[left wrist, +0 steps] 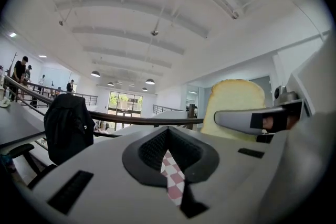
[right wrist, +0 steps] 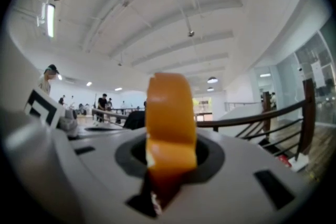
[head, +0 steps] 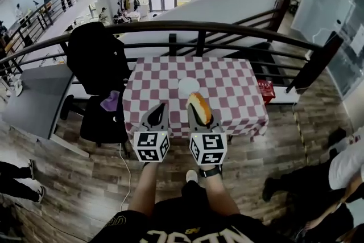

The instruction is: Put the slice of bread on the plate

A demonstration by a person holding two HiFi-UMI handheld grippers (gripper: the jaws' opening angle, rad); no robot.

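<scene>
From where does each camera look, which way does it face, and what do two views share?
Head view: on the person's head, steeply down at the checked table and plate; both forearms, left claw, right claw.
Left gripper view: on the left claw, level toward the railing; its shut claw.
Right gripper view: on the right claw, level; claw grips the slice of bread.
Shared: all three show that slice.
</scene>
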